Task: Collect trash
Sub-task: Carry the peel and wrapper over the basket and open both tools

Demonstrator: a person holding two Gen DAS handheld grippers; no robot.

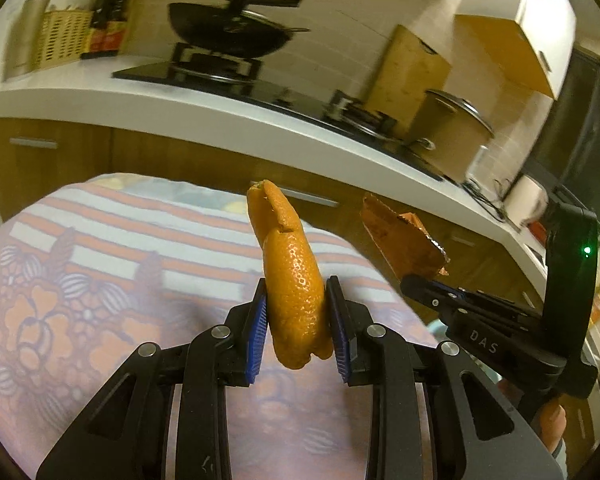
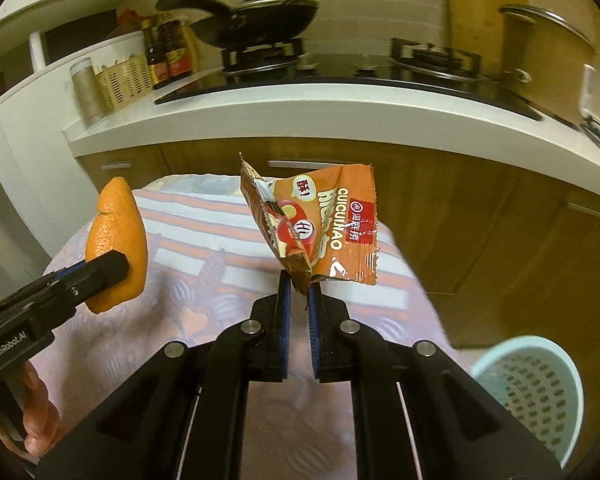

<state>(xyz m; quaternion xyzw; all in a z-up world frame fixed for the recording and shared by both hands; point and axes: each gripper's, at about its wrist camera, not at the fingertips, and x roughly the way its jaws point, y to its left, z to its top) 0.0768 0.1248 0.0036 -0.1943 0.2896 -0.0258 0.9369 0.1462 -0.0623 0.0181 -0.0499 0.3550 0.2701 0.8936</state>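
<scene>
Both pieces are lifted off the cloth-covered table [image 1: 100, 280]. The left hand-held gripper [image 1: 298, 320] clamps an orange peel [image 1: 296, 280] at frame centre; the right hand-held gripper [image 2: 299, 300] pinches a torn snack wrapper [image 2: 324, 224]. The perforated bin [image 2: 540, 396], lower right, still awaits both.

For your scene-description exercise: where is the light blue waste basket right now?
The waste basket shows only in the right wrist view, lower right, on the floor beside the patterned table, below the wooden cabinets.

Both wrist views look closely down over the patterned table [image 1: 100, 280] toward the stove counter [image 2: 340, 116].
</scene>
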